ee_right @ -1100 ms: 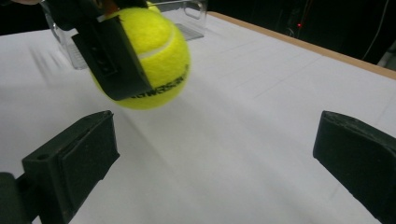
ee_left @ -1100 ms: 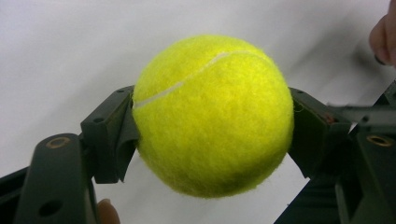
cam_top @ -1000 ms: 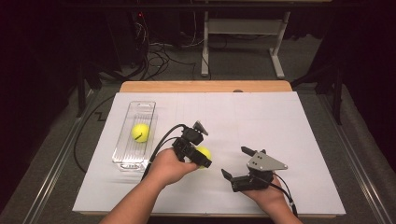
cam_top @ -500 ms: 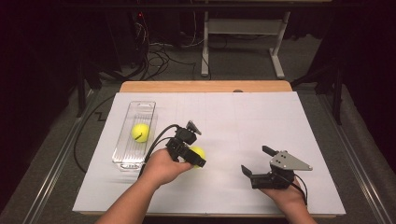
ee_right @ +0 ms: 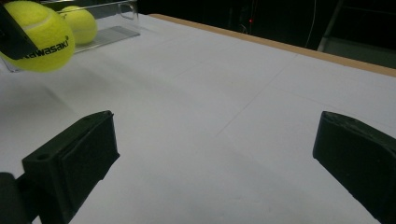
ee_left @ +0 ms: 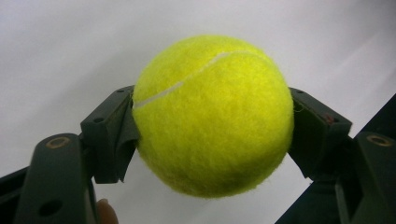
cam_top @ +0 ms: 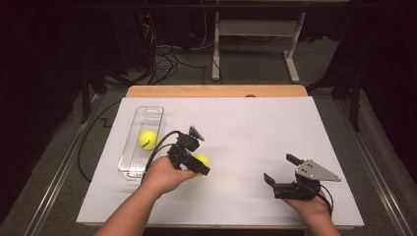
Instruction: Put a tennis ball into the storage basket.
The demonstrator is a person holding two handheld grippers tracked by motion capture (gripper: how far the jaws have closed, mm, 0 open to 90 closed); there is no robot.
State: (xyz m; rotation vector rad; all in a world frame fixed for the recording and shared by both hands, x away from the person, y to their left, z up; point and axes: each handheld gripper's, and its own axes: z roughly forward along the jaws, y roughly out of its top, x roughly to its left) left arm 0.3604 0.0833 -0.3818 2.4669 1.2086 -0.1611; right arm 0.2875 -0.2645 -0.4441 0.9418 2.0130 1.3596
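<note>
A yellow tennis ball [ee_left: 212, 116] sits between the two black jaws of my left gripper [ee_left: 212, 128], which is shut on it. From above, that gripper [cam_top: 197, 166] holds the ball [cam_top: 201, 159] just over the white sheet, a little right of a clear plastic tray [cam_top: 147, 114]. A second tennis ball [cam_top: 147, 139] lies in the tray. My right gripper [cam_top: 280, 168] rests low at the front right, its jaws wide open with nothing between them. In the right gripper view [ee_right: 215, 154], the held ball [ee_right: 39, 42] and the tray ball [ee_right: 81, 23] are at the top left.
A white sheet [cam_top: 246, 128] covers the wooden table, whose far edge [cam_top: 216, 91] shows beyond it. Past the table are cables and a metal stand leg [cam_top: 290, 64] on the dark floor. A black cable [cam_top: 88, 147] trails off the left side.
My right gripper has moved to the right along the front of the table, still open. The left gripper has shifted slightly left toward the tray, still holding the ball.
</note>
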